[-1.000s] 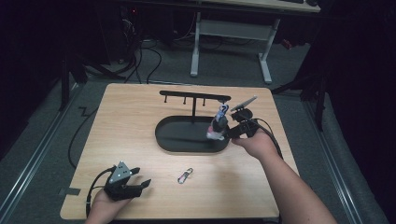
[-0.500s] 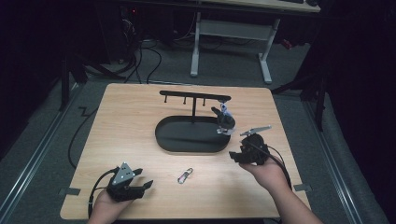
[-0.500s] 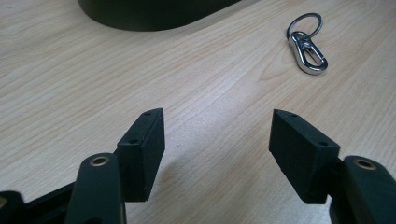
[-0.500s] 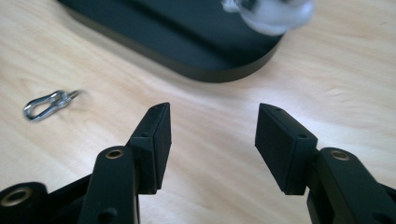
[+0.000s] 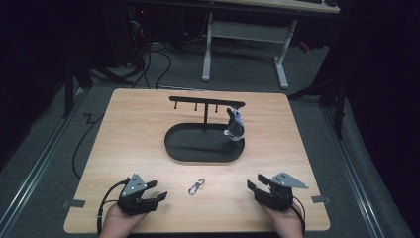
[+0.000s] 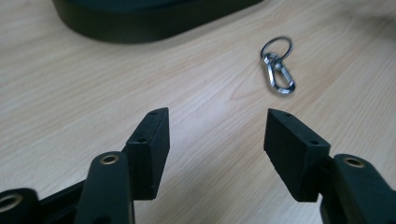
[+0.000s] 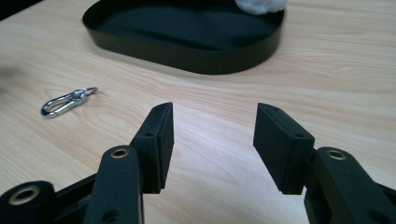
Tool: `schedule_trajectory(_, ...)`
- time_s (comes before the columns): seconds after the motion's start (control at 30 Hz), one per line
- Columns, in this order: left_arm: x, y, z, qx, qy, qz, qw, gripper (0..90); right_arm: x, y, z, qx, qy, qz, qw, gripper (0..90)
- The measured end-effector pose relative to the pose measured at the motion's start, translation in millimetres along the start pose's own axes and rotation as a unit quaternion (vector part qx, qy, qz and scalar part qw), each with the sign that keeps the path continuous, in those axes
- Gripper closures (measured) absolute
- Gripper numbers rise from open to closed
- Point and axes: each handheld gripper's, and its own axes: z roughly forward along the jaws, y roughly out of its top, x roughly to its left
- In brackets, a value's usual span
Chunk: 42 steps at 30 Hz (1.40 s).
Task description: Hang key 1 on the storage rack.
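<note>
A: Carabiner clip (image 5: 196, 186) lies loose on the wooden table (image 5: 133, 129), between the left gripper (image 5: 151, 200) and right gripper (image 5: 257, 189), both wide and empty.

B: I'd approach low, straddle its body, then hang it on the hook stand (image 5: 205, 104).

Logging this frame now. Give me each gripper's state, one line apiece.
Left gripper: open, holding nothing, jaws apart over the table.
Right gripper: open, holding nothing, jaws apart over the table.
</note>
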Motion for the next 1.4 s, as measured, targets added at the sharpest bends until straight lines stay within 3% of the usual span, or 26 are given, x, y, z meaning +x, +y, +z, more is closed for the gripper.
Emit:
schedule_trajectory(0.07, -4.8, 5.2, 1.5, -0.005, -0.003, -0.008, 0.9999, 45.0, -3.3, -11.4, -5.6, -0.023, -0.007, -0.005, 0.9997, 48.6)
schedule_trajectory(0.17, -10.8, 12.4, 10.3, 0.005, 0.010, -0.014, 0.9998, 57.4, -7.3, -13.3, -8.3, -0.024, 0.010, -0.017, 0.9995, 47.9)
schedule_trajectory(0.23, -16.4, 16.6, 19.6, 0.019, 0.016, -0.015, 0.9996, 68.1, -12.9, -14.6, -6.3, -0.017, 0.004, -0.010, 0.9998, 48.7)
schedule_trajectory(0.33, -26.3, 23.9, 37.9, 0.045, 0.030, 0.007, 0.9985, 76.7, -17.4, -14.2, -4.6, -0.022, 0.016, 0.007, 0.9996, 49.4)
schedule_trajectory(0.47, -33.2, 31.4, 63.6, 0.067, 0.043, 0.006, 0.9968, 82.0, -16.4, -13.4, -2.4, -0.021, 0.028, -0.006, 0.9994, 50.0)
schedule_trajectory(0.53, -37.9, 34.3, 73.6, 0.079, 0.048, 0.018, 0.9955, 84.4, -14.6, -14.0, -1.8, -0.018, 0.035, -0.009, 0.9992, 50.2)
schedule_trajectory(0.77, -57.7, 41.4, 89.2, 0.086, 0.027, 0.036, 0.9953, 87.3, -7.7, -17.4, -4.6, -0.010, 0.050, -0.032, 0.9982, 50.2)
schedule_trajectory(0.93, -78.7, 48.1, 104.3, 0.084, 0.008, 0.053, 0.9950, 85.2, -8.1, -20.4, -6.4, -0.002, 0.052, -0.028, 0.9982, 50.2)
schedule_trajectory(1.03, -85.9, 52.0, 113.0, 0.080, 0.015, 0.065, 0.9946, 84.3, -9.5, -21.2, -7.1, 0.000, 0.050, -0.026, 0.9984, 50.2)
schedule_trajectory(1.13, -82.1, 51.9, 114.3, 0.073, 0.031, 0.053, 0.9954, 84.6, -11.3, -22.5, -8.1, 0.002, 0.048, -0.020, 0.9986, 50.2)
schedule_trajectory(1.2, -80.6, 51.8, 114.6, 0.070, 0.030, 0.046, 0.9960, 86.4, -12.3, -23.5, -8.9, 0.002, 0.048, -0.019, 0.9987, 50.2)
schedule_trajectory(1.4, -99.0, 56.1, 126.0, 0.069, 0.004, 0.062, 0.9957, 89.8, -15.4, -24.3, -8.6, 0.004, 0.049, -0.008, 0.9987, 50.1)
